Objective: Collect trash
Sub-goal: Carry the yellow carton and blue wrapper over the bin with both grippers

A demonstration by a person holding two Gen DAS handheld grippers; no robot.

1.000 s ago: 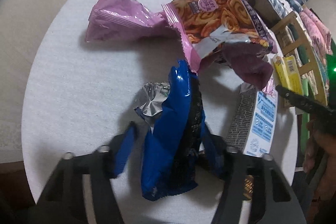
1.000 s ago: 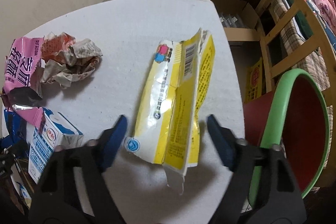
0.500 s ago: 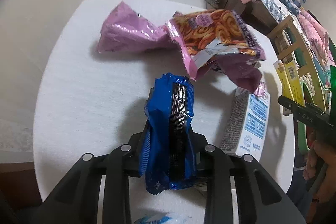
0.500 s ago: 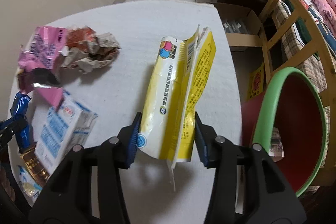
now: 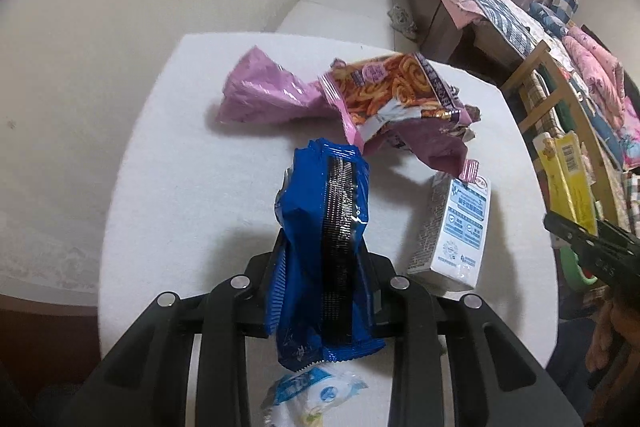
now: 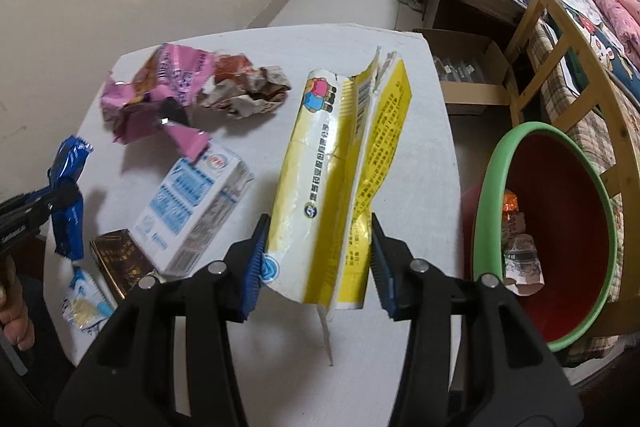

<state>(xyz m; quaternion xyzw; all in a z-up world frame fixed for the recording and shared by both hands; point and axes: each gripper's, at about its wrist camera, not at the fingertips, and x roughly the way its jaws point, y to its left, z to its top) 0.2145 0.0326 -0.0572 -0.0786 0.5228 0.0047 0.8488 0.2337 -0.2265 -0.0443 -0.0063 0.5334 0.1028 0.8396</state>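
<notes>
My left gripper [image 5: 322,291] is shut on a blue snack wrapper [image 5: 326,227], lifted off the white table [image 5: 192,187]. The same blue wrapper [image 6: 68,195] shows at the left edge of the right wrist view. My right gripper [image 6: 318,263] is shut on a flattened yellow and white carton [image 6: 340,179], raised above the table. A red bin with a green rim [image 6: 500,163] stands to the right, below table level, with some trash inside. A pink snack bag [image 5: 360,99], a blue and white milk carton [image 6: 192,207] and crumpled paper [image 6: 248,95] lie on the table.
A small brown packet [image 6: 120,259] and a white and blue sachet [image 6: 84,303] lie near the table's front left. A wooden chair [image 6: 568,39], a cardboard box [image 6: 468,75] and beds stand to the right. A person's hand [image 6: 12,311] holds the left gripper.
Both grippers closed on their items, the left on the blue wrapper and the right on the yellow carton, then rose with them off the table.
</notes>
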